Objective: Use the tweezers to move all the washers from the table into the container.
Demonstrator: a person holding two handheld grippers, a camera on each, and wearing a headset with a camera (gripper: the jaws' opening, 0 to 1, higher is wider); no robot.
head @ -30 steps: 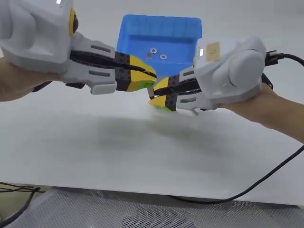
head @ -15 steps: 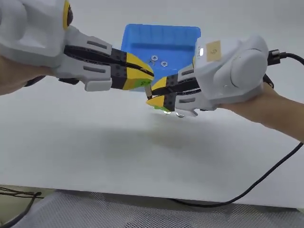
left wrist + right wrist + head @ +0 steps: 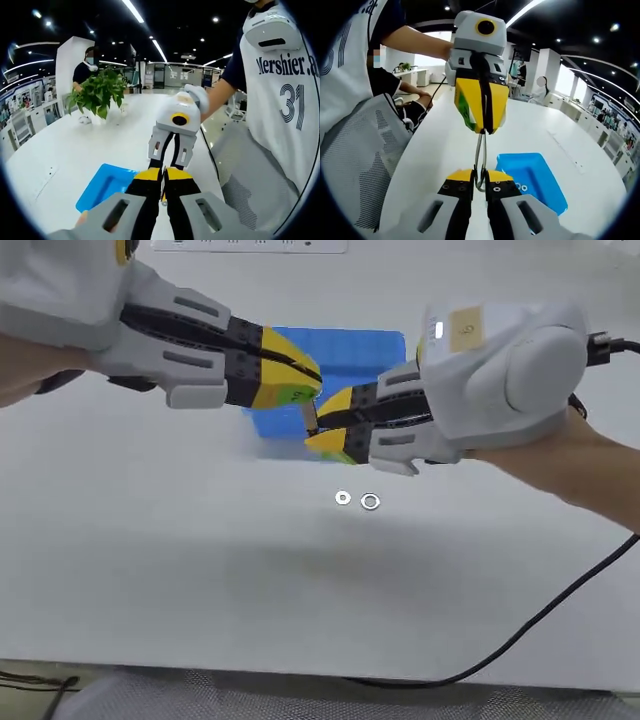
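Head view: my left gripper (image 3: 308,392) and right gripper (image 3: 322,432) both clamp slim metal tweezers (image 3: 480,150). Two shiny ring washers (image 3: 370,502) lie near the blue container (image 3: 350,348).

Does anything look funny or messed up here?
Nothing is spilled or broken. One odd thing: the tweezers hang in the air, pinched by the left gripper at one end and the right gripper at the other. Two washers lie on the table, outside the blue container.
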